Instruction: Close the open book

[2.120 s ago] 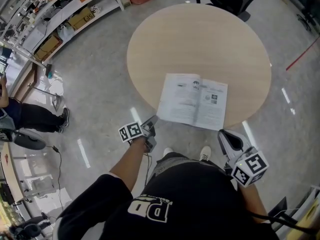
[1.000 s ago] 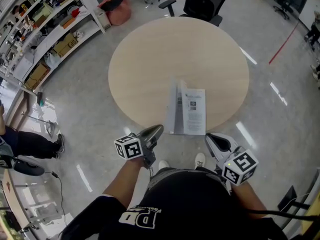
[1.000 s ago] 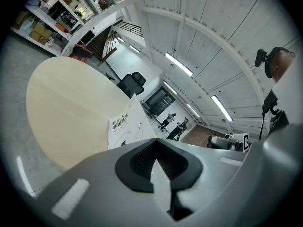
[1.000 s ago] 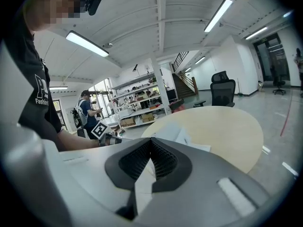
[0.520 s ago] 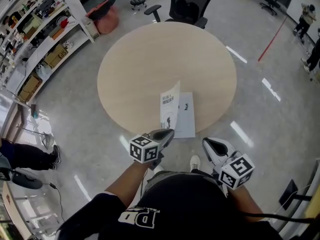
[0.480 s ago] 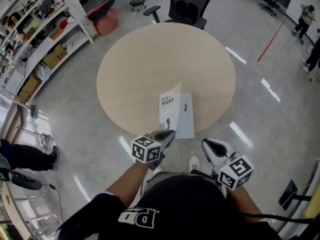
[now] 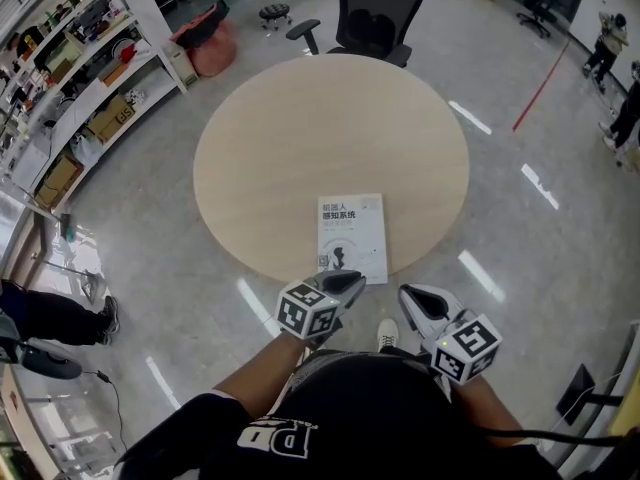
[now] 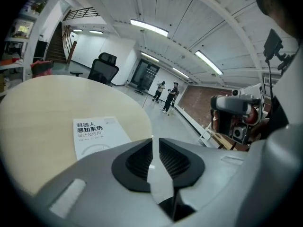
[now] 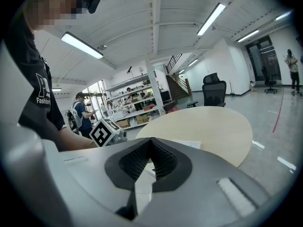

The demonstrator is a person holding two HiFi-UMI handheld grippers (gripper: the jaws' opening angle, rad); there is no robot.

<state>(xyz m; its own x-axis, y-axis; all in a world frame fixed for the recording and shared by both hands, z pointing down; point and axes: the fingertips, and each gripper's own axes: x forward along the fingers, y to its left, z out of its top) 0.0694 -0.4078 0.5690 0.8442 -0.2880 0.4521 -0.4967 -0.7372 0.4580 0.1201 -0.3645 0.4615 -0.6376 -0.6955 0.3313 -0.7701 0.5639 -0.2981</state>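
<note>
The book [image 7: 352,236] lies shut and flat near the front edge of the round wooden table [image 7: 300,128], its white cover with dark print facing up. My left gripper [image 7: 353,281] hovers just in front of the book's near edge. Its jaws are opening by a narrow gap, and nothing is between them. In the left gripper view the book [image 8: 97,134] lies ahead to the left of the left gripper [image 8: 152,139]. My right gripper [image 7: 408,294] stays off the table to the right, shut and empty. In the right gripper view a corner of the book [image 9: 187,144] shows past the right gripper [image 9: 151,140].
A black office chair [image 7: 375,13] stands behind the table. Shelves [image 7: 90,78] with boxes line the left wall, and a person [image 7: 45,318] stands at the far left. A red line [image 7: 540,86] marks the floor on the right. Two people [image 8: 168,96] stand far off.
The raised left half of the book has swung over to the right and the book now lies shut. My left gripper moved right along the table's edge and let go. The right gripper barely moved.
</note>
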